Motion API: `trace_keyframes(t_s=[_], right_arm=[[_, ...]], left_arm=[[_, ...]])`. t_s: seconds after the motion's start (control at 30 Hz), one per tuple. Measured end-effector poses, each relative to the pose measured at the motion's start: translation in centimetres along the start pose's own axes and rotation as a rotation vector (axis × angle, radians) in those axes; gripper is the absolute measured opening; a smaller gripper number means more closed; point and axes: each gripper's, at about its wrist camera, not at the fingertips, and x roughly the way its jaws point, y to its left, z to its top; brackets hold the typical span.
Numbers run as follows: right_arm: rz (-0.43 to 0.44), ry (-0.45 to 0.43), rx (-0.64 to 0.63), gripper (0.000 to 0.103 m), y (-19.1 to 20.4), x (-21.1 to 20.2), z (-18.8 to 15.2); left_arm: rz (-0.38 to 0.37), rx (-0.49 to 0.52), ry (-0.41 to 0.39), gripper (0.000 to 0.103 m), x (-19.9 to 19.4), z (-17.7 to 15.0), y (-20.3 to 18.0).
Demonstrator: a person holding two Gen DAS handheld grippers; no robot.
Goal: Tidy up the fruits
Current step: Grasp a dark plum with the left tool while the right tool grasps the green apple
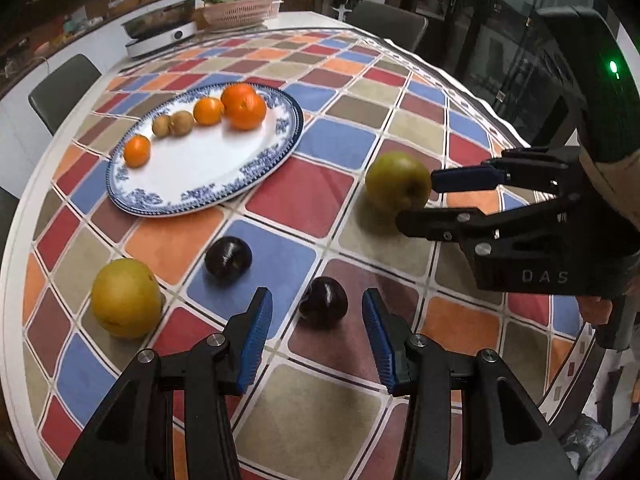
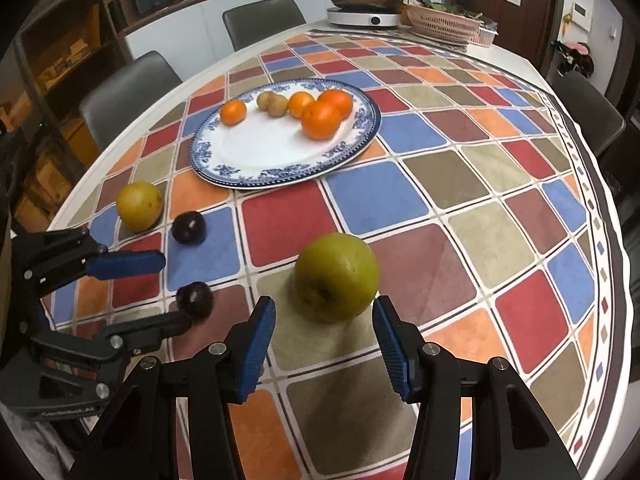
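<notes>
A blue-and-white plate (image 1: 256, 168) (image 2: 240, 168) holds several oranges (image 1: 244, 110) (image 2: 321, 120) and two kiwis (image 1: 181, 123) (image 2: 277, 106). On the cloth lie a green pear (image 1: 397, 182) (image 2: 337, 276), a yellow pear (image 1: 126, 297) (image 2: 139, 205) and two dark plums, one near (image 1: 323, 302) (image 2: 195, 299) and one far (image 1: 228, 257) (image 2: 189, 227). My left gripper (image 1: 316, 320) (image 2: 172, 292) is open, its fingertips either side of the near plum. My right gripper (image 2: 324, 320) (image 1: 420, 196) is open, just short of the green pear.
A checkered cloth (image 1: 360, 420) covers the white table (image 1: 12, 272). At the far end stand an induction cooker with a pan (image 1: 160, 28) (image 2: 366, 6) and a pink basket (image 1: 240, 10) (image 2: 444, 22). Grey chairs (image 1: 64, 88) (image 2: 124, 88) surround the table.
</notes>
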Motion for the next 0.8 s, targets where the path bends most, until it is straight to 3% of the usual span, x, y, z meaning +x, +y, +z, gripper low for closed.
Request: trace_keyframes(t_s=[0.1, 0.4, 0.8], right_arm=[[0.002, 0.004, 0.016, 0.051, -0.3, 0.6, 0.1], [-0.02, 0.007, 0.023, 0.051, -0.4, 1.8, 1.0], [-0.034, 0.01, 0.028, 0.05, -0.2, 2.6, 1.3]], left_arm=[[-0.003, 0.006, 0.014, 0.046, 0.7, 0.1, 0.0], [-0.029, 0.004, 0.035, 0.028, 2.1, 0.4, 0.1], [0.006, -0.048, -0.04, 0.027, 0.4, 1.5, 1.9]])
